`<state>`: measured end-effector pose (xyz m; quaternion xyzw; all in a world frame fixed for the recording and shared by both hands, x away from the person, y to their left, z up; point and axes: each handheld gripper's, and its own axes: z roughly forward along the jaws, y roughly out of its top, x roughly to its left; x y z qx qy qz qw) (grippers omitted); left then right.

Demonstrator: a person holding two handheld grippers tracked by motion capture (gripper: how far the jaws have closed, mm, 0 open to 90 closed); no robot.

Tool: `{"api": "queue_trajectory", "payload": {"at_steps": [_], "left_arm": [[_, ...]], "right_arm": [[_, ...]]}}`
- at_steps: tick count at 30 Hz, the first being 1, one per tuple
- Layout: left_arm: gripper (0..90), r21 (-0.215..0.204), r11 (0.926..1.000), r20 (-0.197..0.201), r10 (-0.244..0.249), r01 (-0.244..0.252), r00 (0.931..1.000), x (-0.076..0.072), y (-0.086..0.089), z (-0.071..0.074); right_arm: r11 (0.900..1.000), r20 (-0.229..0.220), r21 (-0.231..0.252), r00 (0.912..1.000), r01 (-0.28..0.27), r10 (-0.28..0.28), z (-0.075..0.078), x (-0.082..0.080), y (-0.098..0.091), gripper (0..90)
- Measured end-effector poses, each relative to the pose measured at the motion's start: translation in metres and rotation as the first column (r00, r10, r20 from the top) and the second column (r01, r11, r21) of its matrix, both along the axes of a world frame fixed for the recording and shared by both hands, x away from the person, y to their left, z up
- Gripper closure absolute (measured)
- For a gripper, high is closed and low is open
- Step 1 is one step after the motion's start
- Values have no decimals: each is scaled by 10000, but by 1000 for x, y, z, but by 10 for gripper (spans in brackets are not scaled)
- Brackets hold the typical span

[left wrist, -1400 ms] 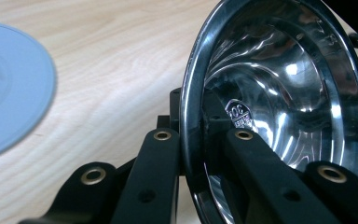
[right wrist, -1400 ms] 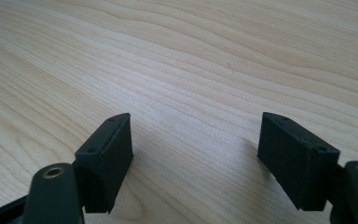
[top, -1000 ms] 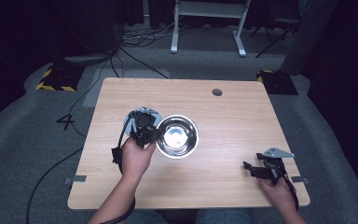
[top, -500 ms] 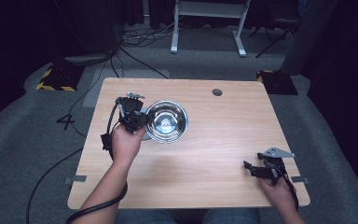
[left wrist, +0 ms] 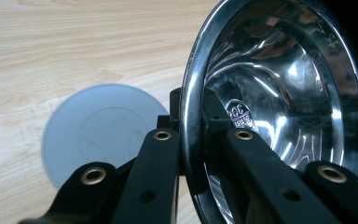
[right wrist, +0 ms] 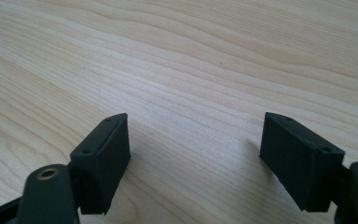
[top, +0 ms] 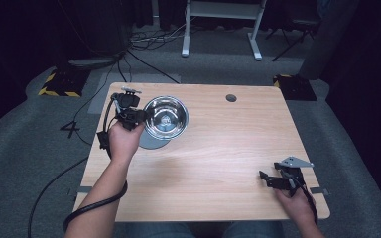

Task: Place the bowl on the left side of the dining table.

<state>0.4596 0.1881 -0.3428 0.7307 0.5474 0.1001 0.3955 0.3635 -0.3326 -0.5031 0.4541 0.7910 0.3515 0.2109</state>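
Pale wood table [top: 218,148] under me; my left gripper [left wrist: 193,140] pinches the steel bowl [top: 166,116] by its rim above the grey disc [left wrist: 98,130], right gripper [right wrist: 196,144] gaping idle; that slick rim may slip free

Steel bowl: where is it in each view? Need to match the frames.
High view: the steel bowl sits upper left of the table, beside the left tool, above a grey disc.
Left gripper view: the bowl is at right, rim clamped between the jaws.
Right gripper view: not in it; bare table past open jaws.
Shared landmark: the grey disc, left of the bowl in the left gripper view.
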Motion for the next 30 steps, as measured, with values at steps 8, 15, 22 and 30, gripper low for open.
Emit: {"api": "queue_trajectory", "payload": {"at_steps": [8, 15, 22, 30], "left_arm": [[864, -96, 9989, -296, 458, -461, 9985, 22, 20, -7], [865, -937, 9883, -1093, 1100, -1204, 9879, 45, 41, -30], [864, -829, 9829, -1866, 1467, -1643, 9714, 60, 50, -56], [864, -618, 9830, -2625, 1509, -1727, 9531, 70, 52, -85]], "right_arm": [[10000, 24, -25, 10000, -10, 10, 0, 0, 0, 239], [10000, 42, -43, 10000, -11, 11, 0, 1, 0, 238], [10000, 44, -40, 10000, -8, 8, 0, 1, 0, 239], [10000, 48, -43, 10000, -18, 18, 0, 1, 0, 238]]}}
